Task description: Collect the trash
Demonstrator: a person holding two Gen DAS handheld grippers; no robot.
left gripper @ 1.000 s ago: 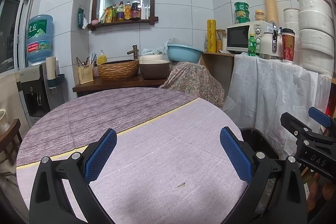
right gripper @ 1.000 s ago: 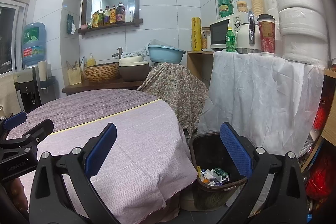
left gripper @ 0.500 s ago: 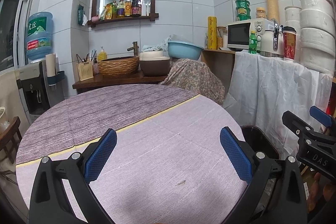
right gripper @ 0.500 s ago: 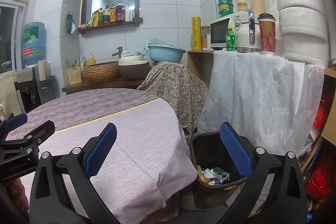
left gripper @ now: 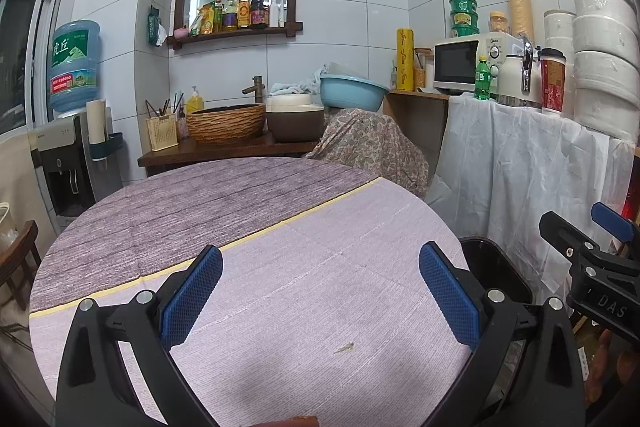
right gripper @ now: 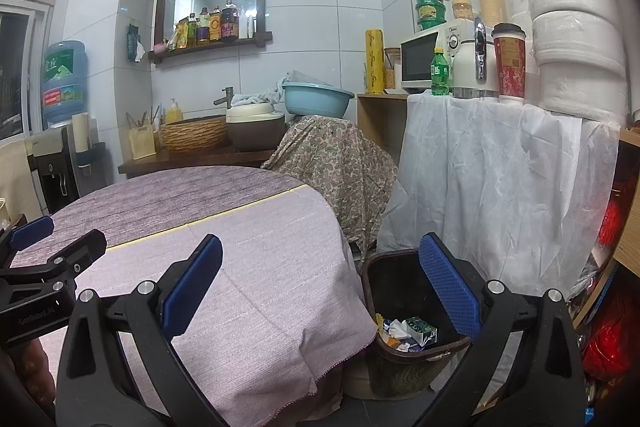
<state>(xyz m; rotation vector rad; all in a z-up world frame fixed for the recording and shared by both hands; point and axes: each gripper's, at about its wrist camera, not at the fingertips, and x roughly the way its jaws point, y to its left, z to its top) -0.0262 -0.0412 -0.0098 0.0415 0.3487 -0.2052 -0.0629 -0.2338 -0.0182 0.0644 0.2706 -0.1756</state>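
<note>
hidden: bin [right gripper: 404,311] base cut off by the right tool [right gripper: 320,291]
trash [right gripper: 408,333]: crumpled in the bin, beside the bench [left gripper: 280,259]; axis unclear
tools: left tool [left gripper: 320,291] and right tool gape wide, empty

We see matt woven cloth [left gripper: 280,299] over the bench, lilac near us, darker and wood-grained beyond. The gripper pads [left gripper: 192,295] are blue textured rubber on black matt plastic. The bin [right gripper: 404,283] looks like dark plastic holding crumpled paper [right gripper: 398,329]. Glossy white tiles [left gripper: 340,39] line the wall.
</note>
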